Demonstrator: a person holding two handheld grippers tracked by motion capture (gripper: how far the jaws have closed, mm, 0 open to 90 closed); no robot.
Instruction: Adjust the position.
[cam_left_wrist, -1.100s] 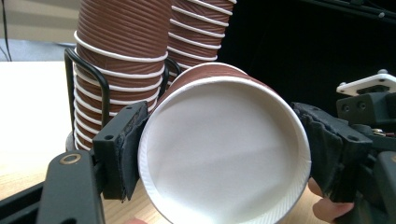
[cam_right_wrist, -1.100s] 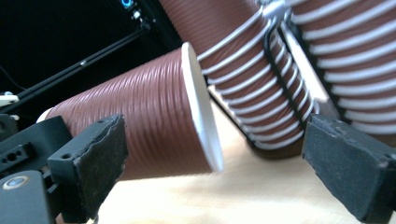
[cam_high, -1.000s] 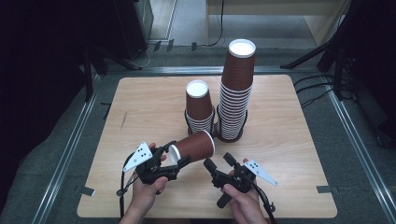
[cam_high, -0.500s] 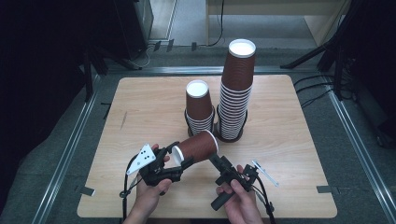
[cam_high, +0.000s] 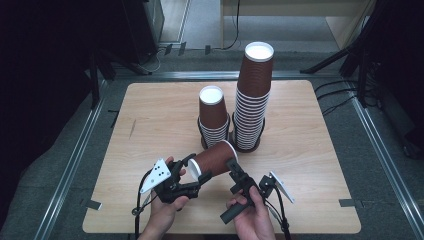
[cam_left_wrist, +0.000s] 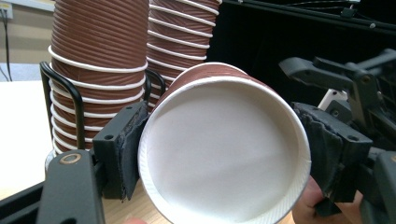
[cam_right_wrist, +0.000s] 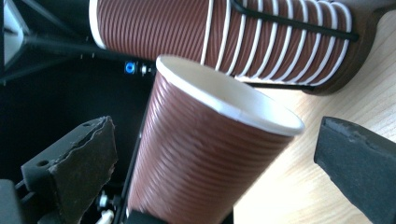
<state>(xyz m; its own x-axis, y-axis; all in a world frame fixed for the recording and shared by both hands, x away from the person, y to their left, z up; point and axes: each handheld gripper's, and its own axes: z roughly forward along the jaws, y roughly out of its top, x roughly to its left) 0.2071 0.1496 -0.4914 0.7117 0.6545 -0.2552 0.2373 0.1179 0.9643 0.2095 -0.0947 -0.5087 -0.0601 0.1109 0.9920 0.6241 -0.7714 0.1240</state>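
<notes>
The left hand-held gripper (cam_high: 192, 172) is clamped on a brown ribbed paper cup (cam_high: 215, 159), right at the narrow bottom end. In the left gripper view, the white underside of the cup (cam_left_wrist: 224, 144) is squeezed between the two black pads (cam_left_wrist: 128, 149), one on each side. The cup is held lying roughly sideways above the desk (cam_high: 150, 115), rim end pointed toward the stacks at the back.

The right hand-held gripper (cam_high: 234, 167) is set with its jaws apart around the same cup, nearer the rim end. In the right gripper view the cup (cam_right_wrist: 205, 154) is seen between the two pads (cam_right_wrist: 84, 158) with gaps on both sides, so nothing is pressed there; whether one jaw brushes the cup wall can't be told from the high view.

Both grippers are held by hands (cam_high: 165, 217) coming in from the near edge of the desk, cables trailing down.

Just behind the held cup, two stacks of upside-down cups are parked in black wire holders: a short stack (cam_high: 213, 117) and, touching or just beside it, a tall stack (cam_high: 254, 95). The held cup's rim is near the bases of both stacks. Around the light wooden desk, grey floor and metal rails are seen.
</notes>
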